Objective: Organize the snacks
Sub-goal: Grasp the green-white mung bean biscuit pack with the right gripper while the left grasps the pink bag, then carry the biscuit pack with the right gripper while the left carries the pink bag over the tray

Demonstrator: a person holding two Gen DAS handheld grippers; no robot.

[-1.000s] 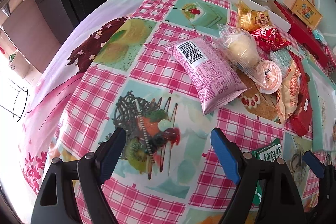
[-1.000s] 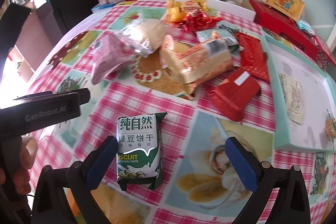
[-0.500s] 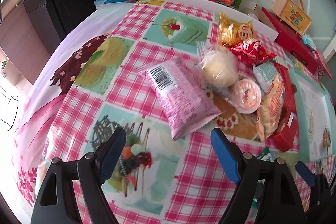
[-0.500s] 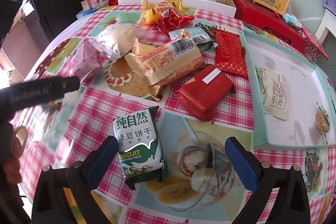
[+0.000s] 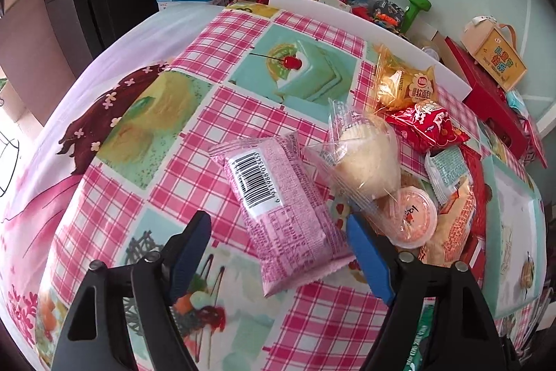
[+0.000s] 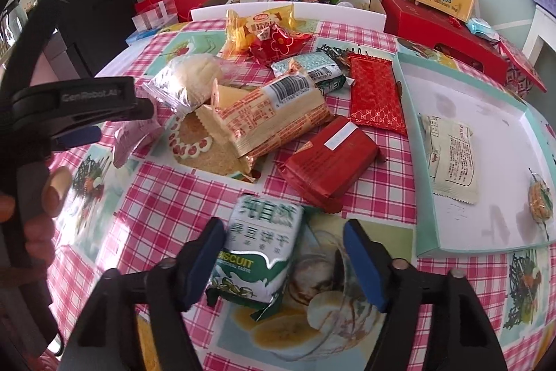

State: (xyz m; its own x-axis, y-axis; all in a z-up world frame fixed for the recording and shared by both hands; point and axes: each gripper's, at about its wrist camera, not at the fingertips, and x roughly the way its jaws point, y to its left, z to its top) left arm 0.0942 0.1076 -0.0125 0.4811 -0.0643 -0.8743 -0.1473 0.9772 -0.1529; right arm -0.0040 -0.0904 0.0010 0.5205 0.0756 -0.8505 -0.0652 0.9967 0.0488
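A pink snack packet [image 5: 278,207] lies barcode up on the checked tablecloth [image 5: 194,141]. My left gripper [image 5: 278,252] straddles its near end with jaws closing; the left pad stands clear of it, so it is open. A green and white biscuit packet [image 6: 260,249] lies between the fingers of my right gripper [image 6: 285,261]. Those jaws are closing too: the left pad [image 6: 208,252] touches the packet, and a gap remains on the right side. A teal tray [image 6: 406,127] at the right holds a pale packet [image 6: 451,159] and a small round snack [image 6: 538,200].
A pile of snacks fills the table's middle: bagged bread [image 5: 365,159], a jelly cup [image 5: 410,218], a long orange packet [image 6: 271,117], a red block packet [image 6: 330,159] and a flat red one [image 6: 375,96]. Boxes crowd the far edge. A hand [image 6: 34,207] is at the left.
The left gripper has moved forward so that the pink packet now lies between its fingers. The right gripper's jaws have narrowed sharply around the biscuit packet.
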